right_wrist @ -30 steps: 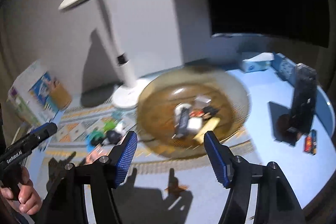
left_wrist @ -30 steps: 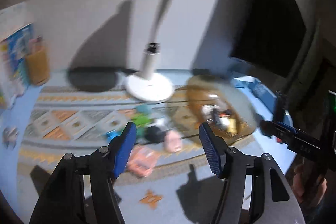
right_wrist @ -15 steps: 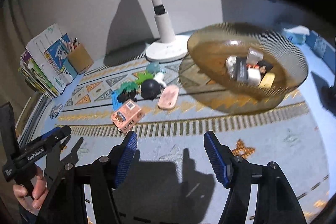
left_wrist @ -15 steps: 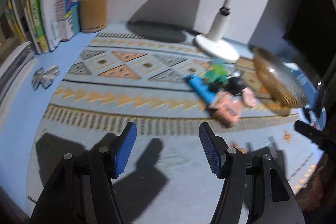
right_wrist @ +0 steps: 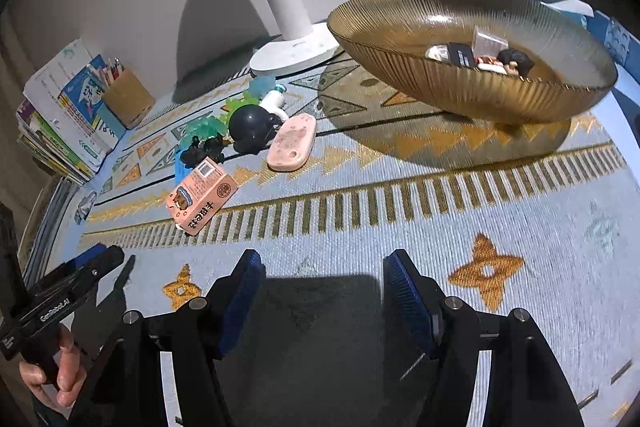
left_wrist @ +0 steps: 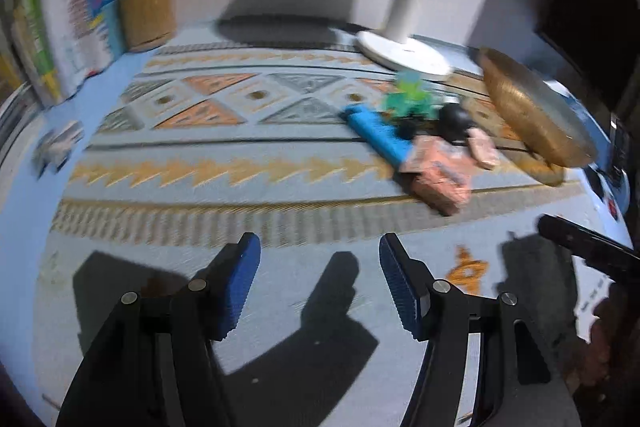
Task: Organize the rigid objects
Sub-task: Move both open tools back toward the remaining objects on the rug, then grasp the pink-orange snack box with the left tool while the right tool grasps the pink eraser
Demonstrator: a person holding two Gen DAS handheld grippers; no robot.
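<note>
Left gripper (left_wrist: 320,275): your jaws are parted with nothing between them, just hanging over bare mat near the front edge. The left view is pretty smeared, so don't expect fine detail from it.

Right gripper (right_wrist: 324,291): same deal, blue pads spread apart and empty, over the mat (right_wrist: 400,227) and well short of the clutter.

Your left hand (right_wrist: 52,375): shows at the lower left corner of the right view, wrapped round the black handle.

Pile of loose stuff: it's all bunched on the patterned mat, left of the bowl and in front of the lamp base.

Pink carton (right_wrist: 202,195): lying flat, nearest to you, with a cartoon bear on it.

Pink oval case (right_wrist: 291,143): just beside the black piece, angled toward the bowl.

Black round toy (right_wrist: 254,125): sits mid-pile, touching the green plastic bits (right_wrist: 208,127).

Blue bar (left_wrist: 378,137): lies flat behind the carton, mostly hidden in the right view.

Amber ribbed bowl (right_wrist: 420,63): on the right of the mat, with a few small items inside; a black card and a clear packet are about all I can make out.

Lamp (right_wrist: 294,43): white round base behind the pile, by the wall.

Back left: pencil cup (right_wrist: 128,99) next to a stack of books (right_wrist: 60,115).
</note>
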